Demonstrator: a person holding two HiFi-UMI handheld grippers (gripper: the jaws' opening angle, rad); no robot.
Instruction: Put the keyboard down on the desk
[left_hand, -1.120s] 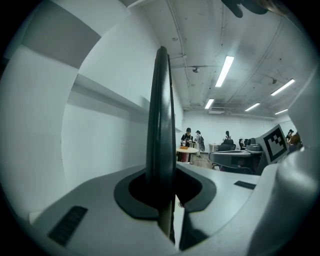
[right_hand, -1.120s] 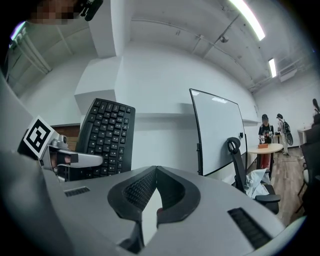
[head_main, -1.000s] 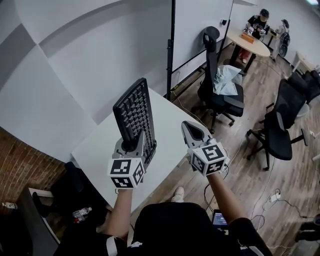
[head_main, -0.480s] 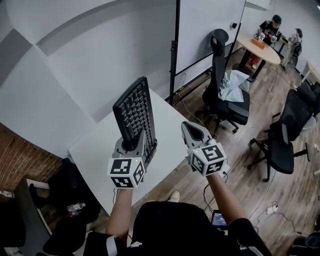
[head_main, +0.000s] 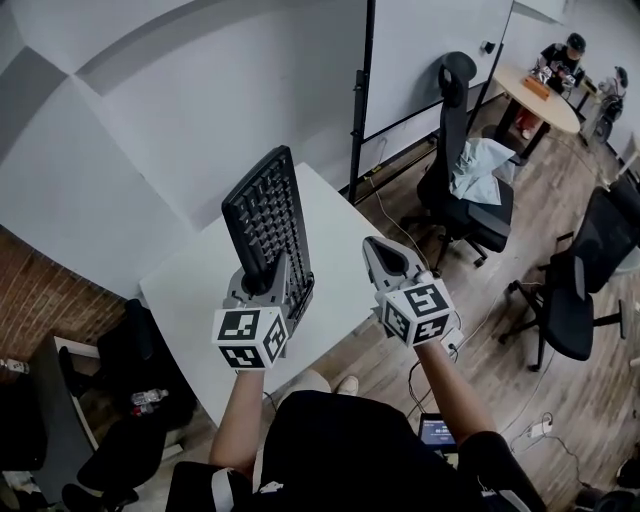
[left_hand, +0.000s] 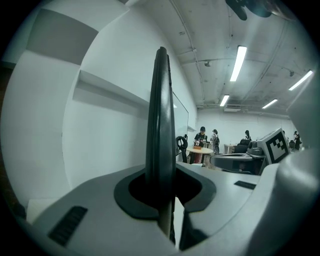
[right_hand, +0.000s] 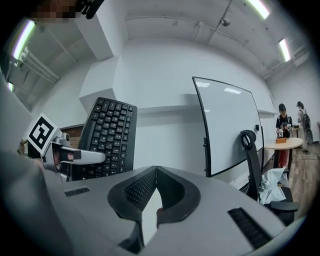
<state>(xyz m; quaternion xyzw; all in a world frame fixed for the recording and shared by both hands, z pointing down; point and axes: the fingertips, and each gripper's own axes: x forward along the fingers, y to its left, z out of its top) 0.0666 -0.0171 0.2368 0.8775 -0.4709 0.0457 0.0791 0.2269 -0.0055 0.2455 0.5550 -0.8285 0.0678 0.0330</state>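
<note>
- Both grippers have drifted slightly forward over the desk since a second ago. The keyboard is upright in the same grip as before.
- One white rectangular desk (head_main: 190, 300) lies below and ahead of both pairs of jaws. Its top is bare.
- One black slab-shaped plastic keyboard (head_main: 263, 215) stands on end, rising straight up from between the left jaws, clear of the desk. It is probably light and stiff. Held by one short end it levers against the pads, so it could twist or slip as it tilts flat. The plain edge frame is a safer hold than the keys.
- There are two grippers, each with a marker cube.
- The left gripper (head_main: 270, 285) is clamped on the keyboard's lower short end, with its jaws pressing both faces.
- The right gripper (head_main: 385, 260) has its jaws together on nothing. It sits to the right of the keyboard and apart from it. I judge it could steady the free top end during the lowering.
</note>
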